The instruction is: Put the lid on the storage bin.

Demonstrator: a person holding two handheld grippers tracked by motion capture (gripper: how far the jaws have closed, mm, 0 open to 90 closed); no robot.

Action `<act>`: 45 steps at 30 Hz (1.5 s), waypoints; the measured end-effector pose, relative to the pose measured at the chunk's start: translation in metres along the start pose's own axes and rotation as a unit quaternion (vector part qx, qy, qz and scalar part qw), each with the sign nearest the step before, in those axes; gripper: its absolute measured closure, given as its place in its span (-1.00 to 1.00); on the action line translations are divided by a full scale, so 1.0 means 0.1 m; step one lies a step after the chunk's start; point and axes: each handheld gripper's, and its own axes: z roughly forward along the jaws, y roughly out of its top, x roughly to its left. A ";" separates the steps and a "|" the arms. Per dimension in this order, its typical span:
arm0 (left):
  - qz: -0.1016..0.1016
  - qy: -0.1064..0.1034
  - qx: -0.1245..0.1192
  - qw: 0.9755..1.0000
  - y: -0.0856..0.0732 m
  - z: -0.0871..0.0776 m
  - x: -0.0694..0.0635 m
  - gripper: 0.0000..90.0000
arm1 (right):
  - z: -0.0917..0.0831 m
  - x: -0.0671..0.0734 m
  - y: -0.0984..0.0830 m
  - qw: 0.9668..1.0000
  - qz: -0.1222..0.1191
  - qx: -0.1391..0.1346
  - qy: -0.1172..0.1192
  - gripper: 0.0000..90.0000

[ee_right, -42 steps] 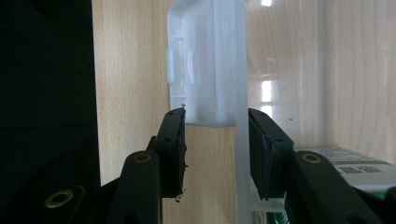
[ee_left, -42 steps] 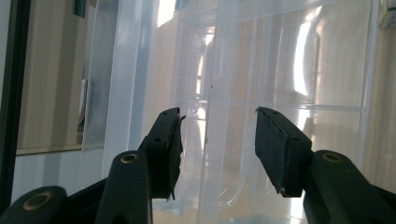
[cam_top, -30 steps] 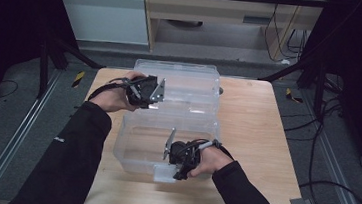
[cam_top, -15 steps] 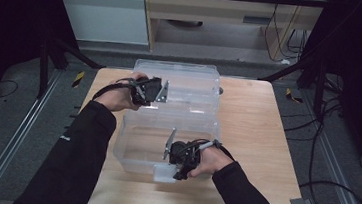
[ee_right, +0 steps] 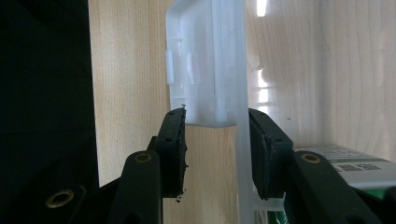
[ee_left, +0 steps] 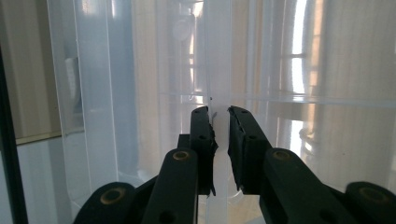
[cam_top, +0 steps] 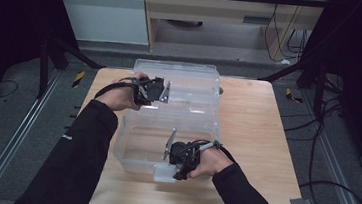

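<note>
clear plastic box (cam_top: 164, 145) is being kept on the wooden table (cam_top: 260, 140), its lid (cam_top: 191, 83) lying open behind it. the lid's thin edge (ee_left: 217, 70) is being pinched by the left gripper (cam_top: 162, 91), whose jaws have just been closing. the front latch (ee_right: 205, 70) is being clamped by the right gripper (cam_top: 180, 162).

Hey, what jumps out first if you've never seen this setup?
A big clear plastic box sits open mid-table, its lid lying flat behind it. The left tongs have just been closing on the lid's near edge, while the right tongs clamp the latch on the box's front wall.
</note>
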 end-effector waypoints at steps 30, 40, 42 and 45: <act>0.008 0.000 -0.024 1.000 0.06 -0.44 -0.34 0.89 | 0.01 0.03 -0.03 1.000 0.002 -0.019 -0.006 0.36; 0.001 -0.003 -0.029 1.000 0.05 -0.50 -0.40 0.90 | 0.02 0.05 -0.04 1.000 0.005 -0.025 -0.008 0.36; -0.001 -0.002 -0.035 0.999 0.06 -0.50 -0.42 0.91 | 0.02 0.05 -0.04 0.999 0.006 -0.029 -0.011 0.37; 0.002 -0.005 -0.031 0.999 0.08 -0.52 -0.43 0.91 | 0.02 0.05 -0.04 0.999 0.008 -0.033 -0.010 0.37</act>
